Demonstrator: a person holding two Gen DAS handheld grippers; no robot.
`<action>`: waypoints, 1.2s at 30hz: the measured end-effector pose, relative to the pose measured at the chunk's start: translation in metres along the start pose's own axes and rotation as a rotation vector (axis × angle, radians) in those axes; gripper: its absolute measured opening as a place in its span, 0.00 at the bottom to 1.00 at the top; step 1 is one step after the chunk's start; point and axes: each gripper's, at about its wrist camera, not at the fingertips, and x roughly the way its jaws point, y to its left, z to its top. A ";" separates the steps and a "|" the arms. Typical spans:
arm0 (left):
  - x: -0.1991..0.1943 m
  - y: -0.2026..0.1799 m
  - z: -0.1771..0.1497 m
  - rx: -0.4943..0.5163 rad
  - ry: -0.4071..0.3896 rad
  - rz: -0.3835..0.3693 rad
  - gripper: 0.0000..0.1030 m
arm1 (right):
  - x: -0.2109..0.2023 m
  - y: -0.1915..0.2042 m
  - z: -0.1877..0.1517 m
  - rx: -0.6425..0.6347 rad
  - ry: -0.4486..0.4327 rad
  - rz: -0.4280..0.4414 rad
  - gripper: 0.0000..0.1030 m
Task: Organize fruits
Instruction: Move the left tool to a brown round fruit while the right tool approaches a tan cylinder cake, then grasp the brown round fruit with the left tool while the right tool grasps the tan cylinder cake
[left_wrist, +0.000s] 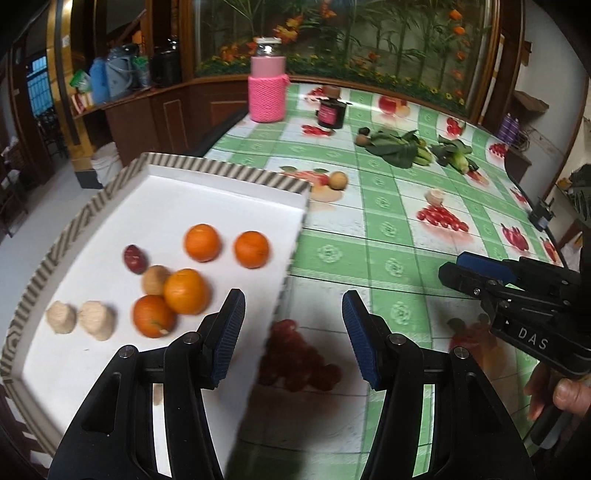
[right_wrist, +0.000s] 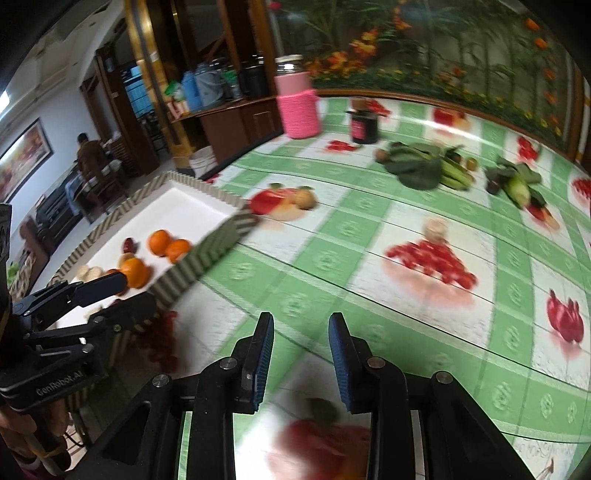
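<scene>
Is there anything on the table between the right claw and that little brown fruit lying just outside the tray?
Nothing visible. From the right claw, whose jaws stand apart and empty, only bare tablecloth leads to the brown fruit by the tray corner. The vegetables and pink bottle lie farther back, off that line.

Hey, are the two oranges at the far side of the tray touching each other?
Apart. The left wrist view shows the left orange and the right orange with a strip of white tray floor plainly visible between them.

Dark wooden cabinets (left_wrist: 155, 107), garden mural (left_wrist: 369, 40)
</scene>
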 end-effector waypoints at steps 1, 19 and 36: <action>0.002 -0.003 0.002 0.002 0.005 -0.002 0.53 | 0.001 -0.007 0.000 0.009 0.001 -0.004 0.29; 0.045 -0.032 0.065 0.008 0.099 -0.074 0.53 | 0.032 -0.102 0.039 0.127 0.028 -0.087 0.34; 0.109 -0.041 0.129 -0.008 0.172 -0.070 0.53 | 0.076 -0.125 0.069 0.108 -0.001 -0.103 0.26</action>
